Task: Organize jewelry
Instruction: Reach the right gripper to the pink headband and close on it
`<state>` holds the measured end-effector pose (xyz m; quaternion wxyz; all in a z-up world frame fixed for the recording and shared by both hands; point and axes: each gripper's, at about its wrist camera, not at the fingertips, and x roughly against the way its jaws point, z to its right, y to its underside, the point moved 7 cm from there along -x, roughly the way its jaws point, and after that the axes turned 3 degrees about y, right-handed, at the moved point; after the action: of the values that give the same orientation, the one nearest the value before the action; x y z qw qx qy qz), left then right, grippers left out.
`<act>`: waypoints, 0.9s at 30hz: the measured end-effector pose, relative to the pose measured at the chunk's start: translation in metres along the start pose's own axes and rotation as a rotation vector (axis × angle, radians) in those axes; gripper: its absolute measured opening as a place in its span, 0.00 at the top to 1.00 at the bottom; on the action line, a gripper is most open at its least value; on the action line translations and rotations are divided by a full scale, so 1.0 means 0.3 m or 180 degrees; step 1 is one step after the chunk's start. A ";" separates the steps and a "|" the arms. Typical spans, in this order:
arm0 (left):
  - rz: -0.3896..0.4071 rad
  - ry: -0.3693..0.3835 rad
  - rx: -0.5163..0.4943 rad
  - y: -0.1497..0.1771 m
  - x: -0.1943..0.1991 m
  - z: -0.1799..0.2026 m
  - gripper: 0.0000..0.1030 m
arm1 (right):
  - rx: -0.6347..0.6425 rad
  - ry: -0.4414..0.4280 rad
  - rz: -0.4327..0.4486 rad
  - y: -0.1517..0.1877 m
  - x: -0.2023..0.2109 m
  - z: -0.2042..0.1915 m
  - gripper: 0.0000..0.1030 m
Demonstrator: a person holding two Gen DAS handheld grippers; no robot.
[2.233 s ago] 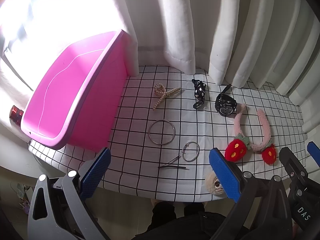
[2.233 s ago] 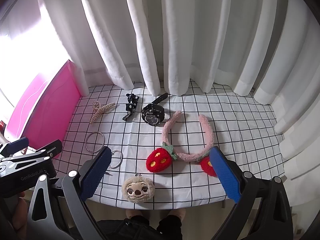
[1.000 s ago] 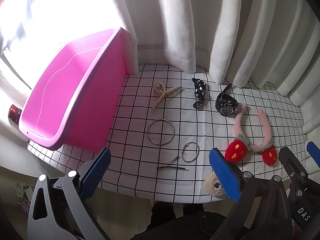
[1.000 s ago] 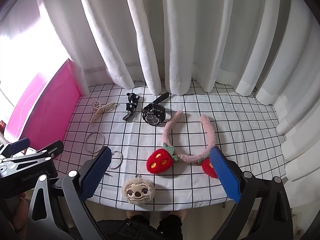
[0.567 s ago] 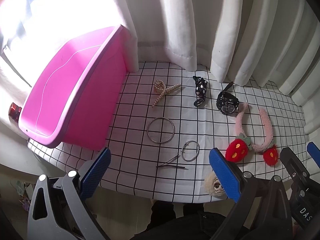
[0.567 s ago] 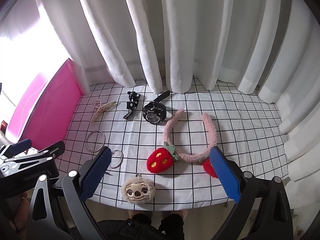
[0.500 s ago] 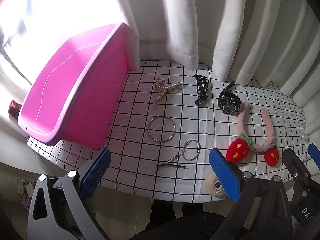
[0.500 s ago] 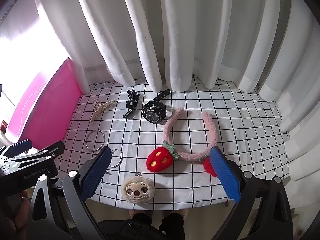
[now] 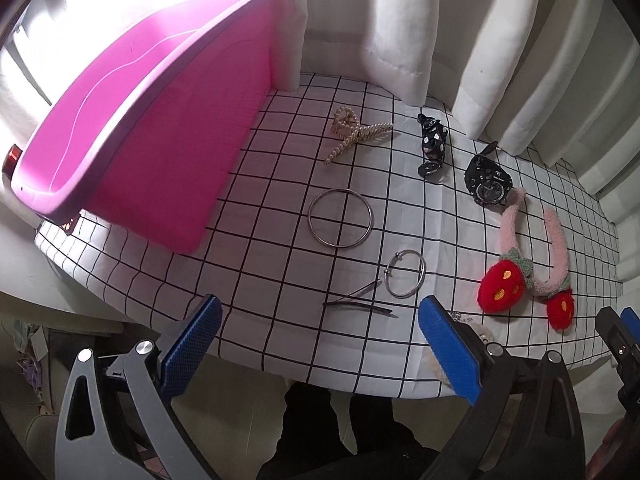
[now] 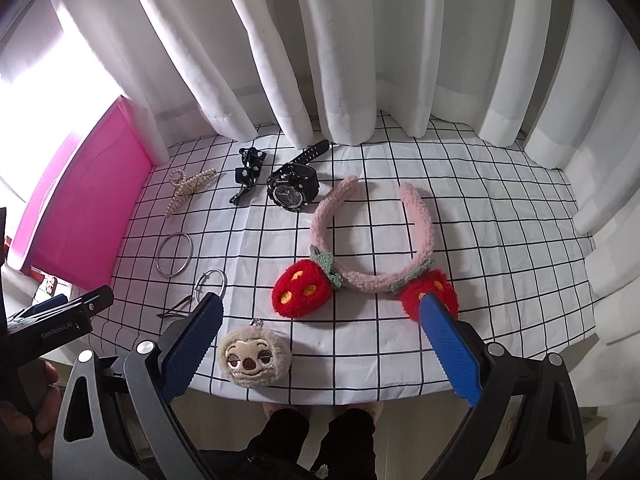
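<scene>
A checked tablecloth [image 10: 480, 216] carries a pink bin [image 9: 168, 152], bangle [image 9: 341, 223], watch [image 10: 293, 189] and headband [image 10: 372, 240].

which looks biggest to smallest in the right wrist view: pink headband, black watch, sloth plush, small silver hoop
1. pink headband, clearly the largest, strawberries included.
2. sloth plush and black watch: these look close in size, and the plush lies nearer the camera, so I won't rank them.
3. small silver hoop, smallest, though the right claw partly hides it.

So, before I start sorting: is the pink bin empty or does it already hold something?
Empty as far as visible: the pink bin shows only bare inner walls; its floor is partly hidden.
</scene>
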<state>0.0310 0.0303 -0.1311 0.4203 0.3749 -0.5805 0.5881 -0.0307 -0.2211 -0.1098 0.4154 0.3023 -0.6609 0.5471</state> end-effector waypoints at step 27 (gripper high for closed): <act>-0.0017 -0.0041 0.0165 -0.087 -0.364 -0.027 0.06 | -0.0453 0.0374 -0.0225 -0.016 -0.379 0.317 0.09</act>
<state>0.0955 0.0312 -0.2233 0.4082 0.3911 -0.5667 0.5994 0.0064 -0.3210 -0.2130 0.4929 0.2625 -0.6615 0.5005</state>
